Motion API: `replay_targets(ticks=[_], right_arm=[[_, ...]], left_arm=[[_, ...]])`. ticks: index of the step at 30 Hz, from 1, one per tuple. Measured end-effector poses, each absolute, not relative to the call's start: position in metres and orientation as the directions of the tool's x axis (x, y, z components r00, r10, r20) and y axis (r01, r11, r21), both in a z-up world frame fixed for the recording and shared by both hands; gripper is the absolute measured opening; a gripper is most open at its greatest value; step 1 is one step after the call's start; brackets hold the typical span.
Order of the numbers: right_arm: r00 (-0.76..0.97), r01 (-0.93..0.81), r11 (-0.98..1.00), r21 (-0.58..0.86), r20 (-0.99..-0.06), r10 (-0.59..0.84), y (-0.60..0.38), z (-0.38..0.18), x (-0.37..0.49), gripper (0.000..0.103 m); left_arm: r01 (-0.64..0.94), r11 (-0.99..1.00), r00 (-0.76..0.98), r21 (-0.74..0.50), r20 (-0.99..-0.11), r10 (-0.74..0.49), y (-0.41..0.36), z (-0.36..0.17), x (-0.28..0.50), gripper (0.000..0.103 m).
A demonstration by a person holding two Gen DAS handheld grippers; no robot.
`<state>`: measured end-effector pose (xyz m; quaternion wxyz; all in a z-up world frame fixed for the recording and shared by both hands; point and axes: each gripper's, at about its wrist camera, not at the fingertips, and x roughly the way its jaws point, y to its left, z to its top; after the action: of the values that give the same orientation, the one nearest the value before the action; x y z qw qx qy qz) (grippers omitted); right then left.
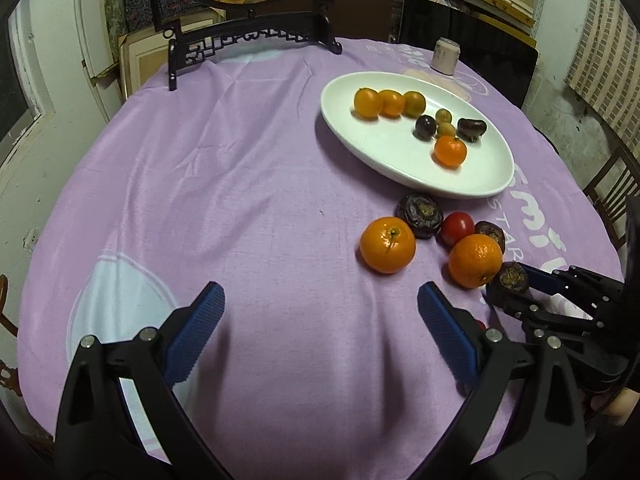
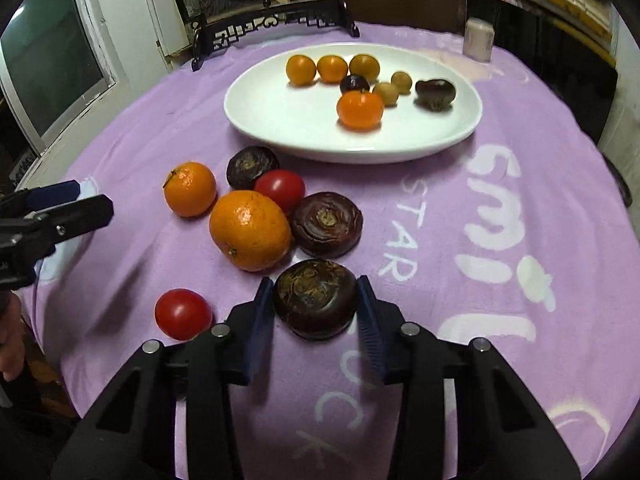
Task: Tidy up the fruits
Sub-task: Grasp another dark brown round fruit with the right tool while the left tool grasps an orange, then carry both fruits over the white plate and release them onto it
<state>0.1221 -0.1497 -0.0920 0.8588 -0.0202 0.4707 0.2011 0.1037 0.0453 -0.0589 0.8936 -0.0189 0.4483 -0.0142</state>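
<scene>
Here the right gripper has its blue pads pressed on either side of a dark brown water chestnut, which rests on the purple tablecloth. At eleven o'clock from that chestnut sits a large orange, with a second water chestnut at twelve o'clock and a cherry tomato at nine o'clock. Further off lie another tomato, a smaller orange and a third chestnut. The white plate at twelve o'clock holds small oranges and dark fruits. The left gripper hangs above bare cloth, its jaws spread wide and holding nothing.
</scene>
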Motion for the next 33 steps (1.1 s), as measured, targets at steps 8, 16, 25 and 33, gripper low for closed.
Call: replay_targets(ticks=[8,16,25,33], right_arm=[[0.485,-0.333,0.925,0.182,-0.808,0.333,-0.169,-0.078,0.109,0.042],[0.485,-0.319,0.923,0.217,-0.799,0.356,-0.177,-0.077,0.11,0.042],[0.494,-0.332,0.916,0.227,-0.785,0.374,-0.176,-0.072,0.108,0.042],[0.514,-0.348,0.915,0.203,-0.775,0.367,-0.171,-0.063,0.109,0.042]], left_arm=[[0.063,0.998,0.566,-0.021,-0.823,-0.053,0.02,-0.083,0.129,0.097],[0.086,0.996,0.543,-0.002,-0.839,-0.049,-0.001,-0.097,0.155,0.055],[0.127,0.988,0.588,-0.088,-0.795,-0.147,-0.001,-0.067,0.131,0.04],[0.16,0.982,0.61,-0.096,-0.773,-0.175,-0.006,-0.039,0.119,0.04]])
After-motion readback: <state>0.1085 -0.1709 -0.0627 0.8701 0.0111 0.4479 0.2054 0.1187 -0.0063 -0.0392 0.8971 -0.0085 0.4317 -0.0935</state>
